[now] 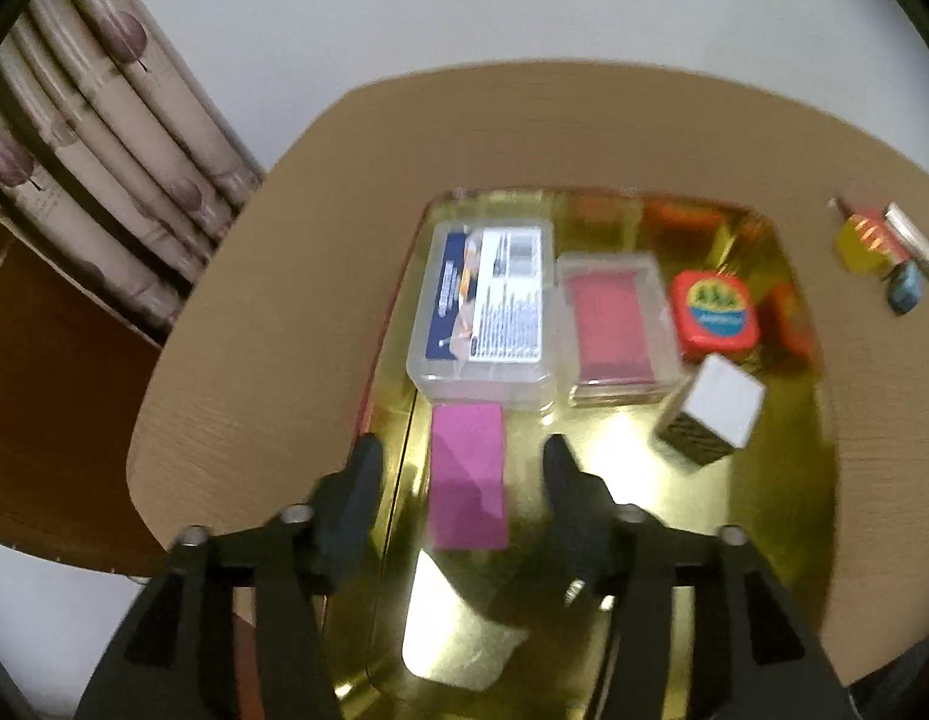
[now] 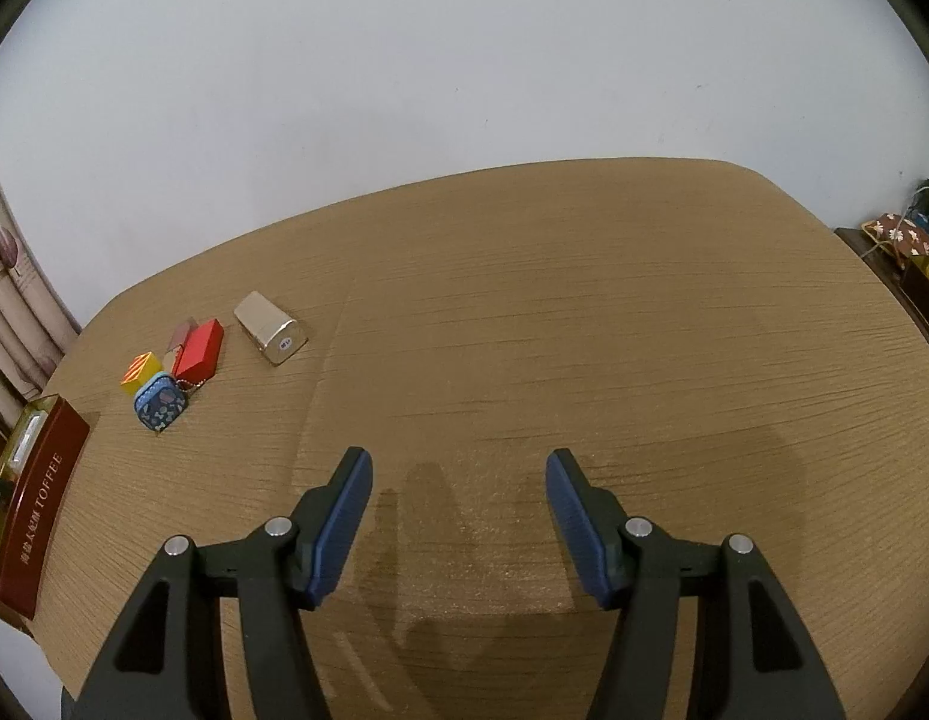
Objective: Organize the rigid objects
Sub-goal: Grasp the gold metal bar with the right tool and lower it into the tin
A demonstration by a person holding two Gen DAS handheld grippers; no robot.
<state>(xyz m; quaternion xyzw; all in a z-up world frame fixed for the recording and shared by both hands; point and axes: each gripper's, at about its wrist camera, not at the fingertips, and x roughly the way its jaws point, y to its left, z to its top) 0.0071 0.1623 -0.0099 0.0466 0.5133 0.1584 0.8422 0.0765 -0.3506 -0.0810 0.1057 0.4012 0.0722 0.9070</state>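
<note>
Each hand-held gripper [image 2: 458,480] is matte black with silver pivot screws and blue ribbed finger pads [image 2: 344,528].

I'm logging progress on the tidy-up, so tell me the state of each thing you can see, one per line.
Left hand-held gripper: open, empty, above the pink box.
Right hand-held gripper: open, empty.
Gold tin: open, partly filled.
Pink box: flat in the tin.
Clear plastic case: closed, in the tin.
Silver box: on its side on the table.
</note>
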